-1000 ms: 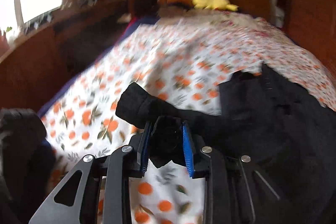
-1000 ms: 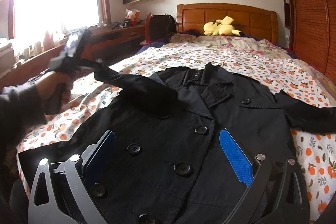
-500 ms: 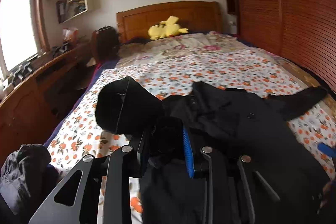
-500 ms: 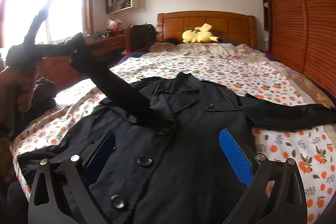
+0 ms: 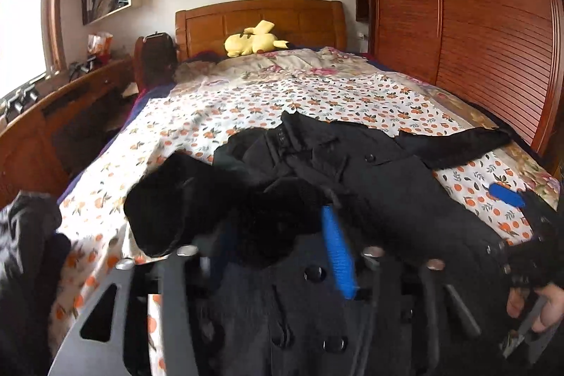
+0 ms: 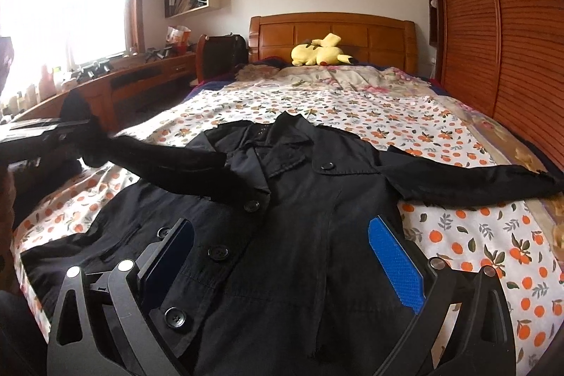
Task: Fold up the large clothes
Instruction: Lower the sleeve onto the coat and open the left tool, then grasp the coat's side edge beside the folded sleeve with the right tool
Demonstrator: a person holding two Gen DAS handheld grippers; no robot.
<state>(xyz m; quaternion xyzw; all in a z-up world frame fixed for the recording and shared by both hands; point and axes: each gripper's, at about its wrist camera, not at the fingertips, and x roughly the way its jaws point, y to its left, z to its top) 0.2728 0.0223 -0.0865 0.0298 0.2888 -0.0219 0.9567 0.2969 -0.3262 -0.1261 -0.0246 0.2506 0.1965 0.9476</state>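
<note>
Coat (image 6: 289, 199) matt black cloth, glossy buttons; headboard (image 6: 331, 30) polished wood.

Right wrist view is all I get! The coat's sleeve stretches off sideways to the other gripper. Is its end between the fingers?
Observer: Yes. In the left wrist view the end of the sleeve is bunched between the fingers of the left gripper, whose jaws are opening.
Operator: Can you see who's holding my gripper?
Observer: Only a hand. It is closed round the handle of the right gripper, low at the right edge of the left wrist view.
</note>
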